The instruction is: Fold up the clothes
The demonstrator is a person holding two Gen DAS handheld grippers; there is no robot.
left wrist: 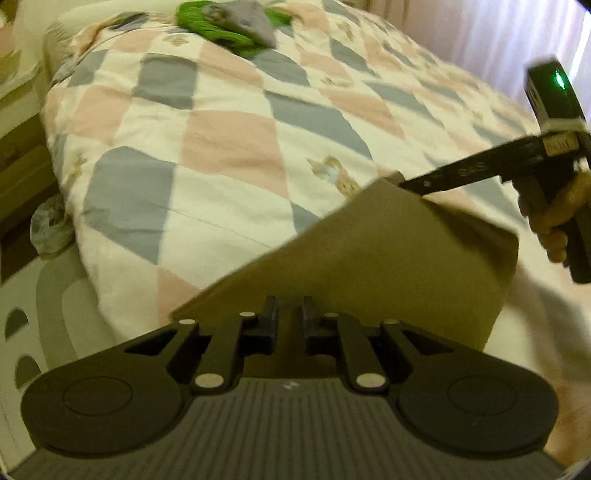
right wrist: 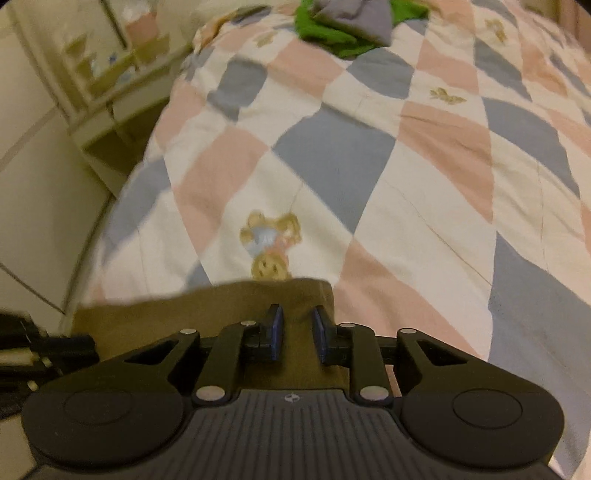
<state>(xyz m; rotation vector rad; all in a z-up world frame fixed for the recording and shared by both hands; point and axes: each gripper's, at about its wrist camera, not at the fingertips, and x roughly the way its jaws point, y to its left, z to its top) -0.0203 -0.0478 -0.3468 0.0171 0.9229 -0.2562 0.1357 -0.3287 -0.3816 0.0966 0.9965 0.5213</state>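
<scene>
An olive-brown garment (left wrist: 369,258) hangs stretched between my two grippers above the near edge of the bed. My left gripper (left wrist: 290,308) is shut on its near edge. My right gripper (right wrist: 297,319) is shut on another edge of the same garment (right wrist: 207,314); in the left wrist view the right gripper (left wrist: 410,182) pinches the cloth's far corner. A pile of green and grey clothes (left wrist: 236,26) lies at the far end of the bed, and it also shows in the right wrist view (right wrist: 351,22).
The bed carries a quilt (left wrist: 221,129) in pink, grey and white diamonds with small bear prints. A bedside cabinet (right wrist: 110,92) stands left of the bed. A crumpled plastic bag (left wrist: 50,229) lies on the floor by the bed. Curtains (left wrist: 480,33) hang behind.
</scene>
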